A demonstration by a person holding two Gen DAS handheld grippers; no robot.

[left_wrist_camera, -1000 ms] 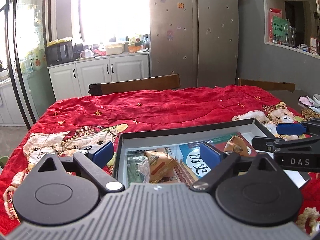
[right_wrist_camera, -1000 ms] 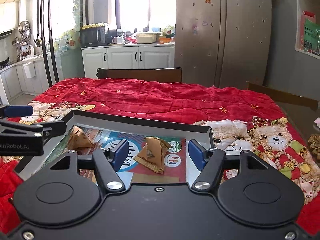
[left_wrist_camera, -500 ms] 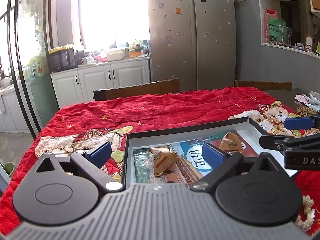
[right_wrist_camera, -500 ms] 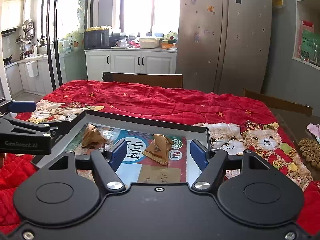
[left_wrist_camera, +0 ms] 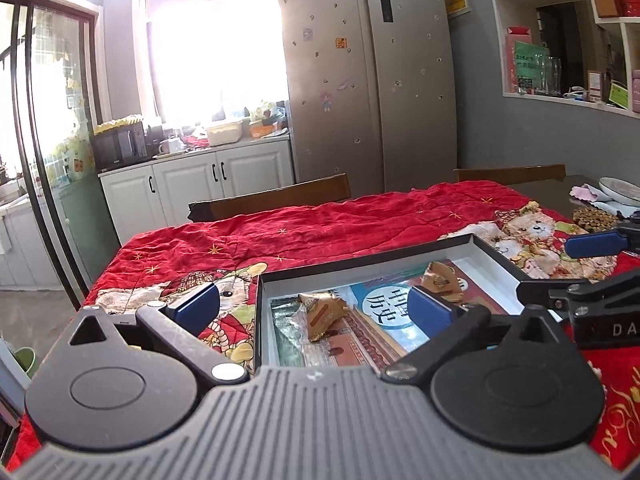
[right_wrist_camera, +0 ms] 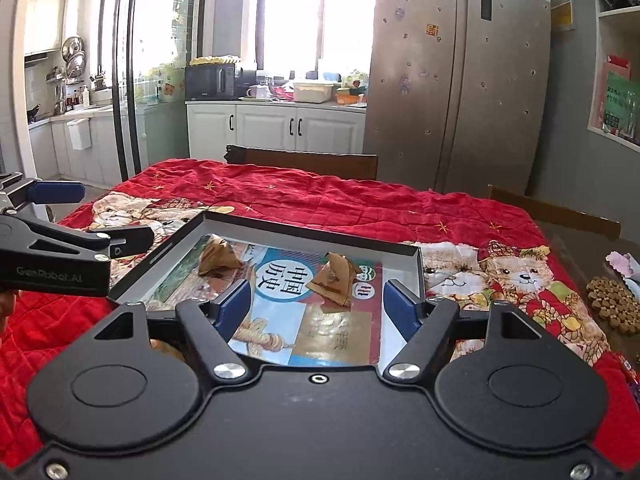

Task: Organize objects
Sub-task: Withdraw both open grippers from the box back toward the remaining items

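One shallow black-rimmed box (right_wrist_camera: 308, 242) is seen on the tabletop, which is covered by a red quilt (right_wrist_camera: 360, 204) printed with teddy bears. Within the box one picture book (right_wrist_camera: 304, 308) lies flat, its printed characters upside down in the right wrist view and its long axis running from the near edge toward the far rim. Two brown pyramid-shaped wrapped snacks are counted on it: one (right_wrist_camera: 218, 258) near the far left corner, the other (right_wrist_camera: 336, 278) toward the middle, each with its tip pointing upward. A crumpled clear wrapper (left_wrist_camera: 290, 320) is seen beside the left snack (left_wrist_camera: 322, 312). The left tongs (left_wrist_camera: 316, 304) are spread fully wide, with one pad outside the box wall and nothing gripped. The right tongs (right_wrist_camera: 318, 304) are partly apart and opening, with nothing between the pads. Two wooden chair backs are visible beyond the tabletop.
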